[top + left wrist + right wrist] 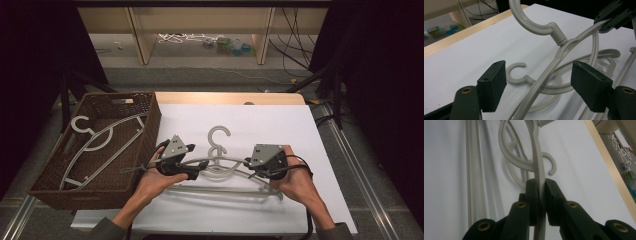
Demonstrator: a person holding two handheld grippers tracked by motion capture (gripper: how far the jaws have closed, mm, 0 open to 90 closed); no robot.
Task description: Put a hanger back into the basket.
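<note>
A grey plastic hanger [218,134] is held a little above the white sheet, hook pointing away from me. My right gripper [255,170] is shut on its right arm; in the right gripper view the jaws [541,185] pinch the thin arm [537,152]. My left gripper [192,172] is open at the left arm. In the left gripper view that arm [554,28] runs between the spread jaws [539,82] without touching either pad, and the right gripper [614,17] clamps it farther up. A second grey hanger [225,191] [515,75] [549,162] lies flat underneath.
A brown wicker basket [150,115] stands at the table's left with grey hangers [100,140] inside. The white sheet [270,125] covers the table, with bare room behind and right of the hangers. A wooden shelf frame and cables lie on the floor beyond.
</note>
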